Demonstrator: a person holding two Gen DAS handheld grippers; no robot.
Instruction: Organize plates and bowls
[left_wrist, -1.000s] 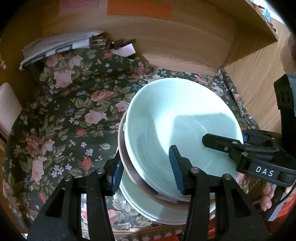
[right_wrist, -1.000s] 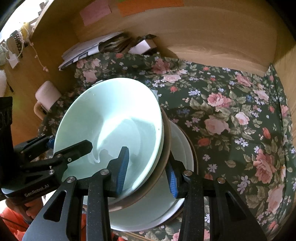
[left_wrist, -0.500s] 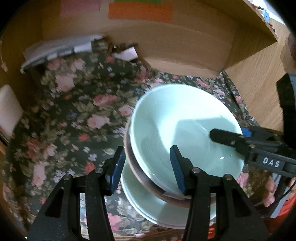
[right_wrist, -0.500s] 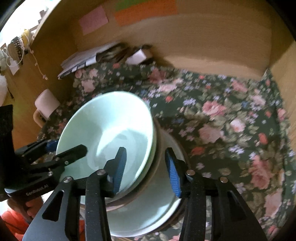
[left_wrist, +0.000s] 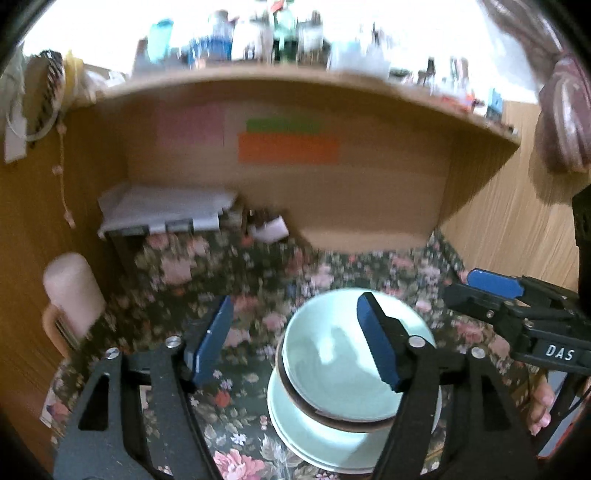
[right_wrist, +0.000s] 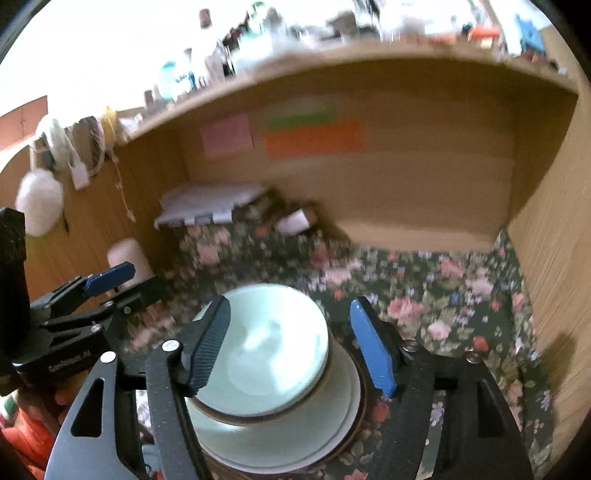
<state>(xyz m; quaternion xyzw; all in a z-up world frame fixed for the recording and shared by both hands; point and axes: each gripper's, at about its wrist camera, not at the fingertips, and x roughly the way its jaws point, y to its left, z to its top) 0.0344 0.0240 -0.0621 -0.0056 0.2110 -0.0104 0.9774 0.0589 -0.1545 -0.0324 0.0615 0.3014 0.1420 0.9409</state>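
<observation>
1. A pale green bowl (left_wrist: 343, 362) sits nested on a brown-rimmed dish and pale plates (left_wrist: 317, 439), the stack resting on the floral cloth (left_wrist: 177, 269) at the near middle of the wooden alcove

2. The left gripper (left_wrist: 291, 343) hangs above and just left of the stack; its jaws are opening, nothing is clamped between them, and its right pad crosses over the bowl's far rim in that view

3. The right gripper (right_wrist: 288, 343) hangs above the stack on the right; its jaws are opening too, straddling the bowl (right_wrist: 266, 347) in view, with no pad pressing on it

4. The stack lies below and ahead of both tools, roughly between them, so neither hand appears clearly nearer; being round, the crockery offers no long axis to line up with

5. Judged from this, the stacking here looks done, and any next piece would lie elsewhere; none shows on the cloth

6. Blurred papers (right_wrist: 207, 206) and a pale mug (left_wrist: 70, 291) lie at the far left, well apart from the stack
</observation>
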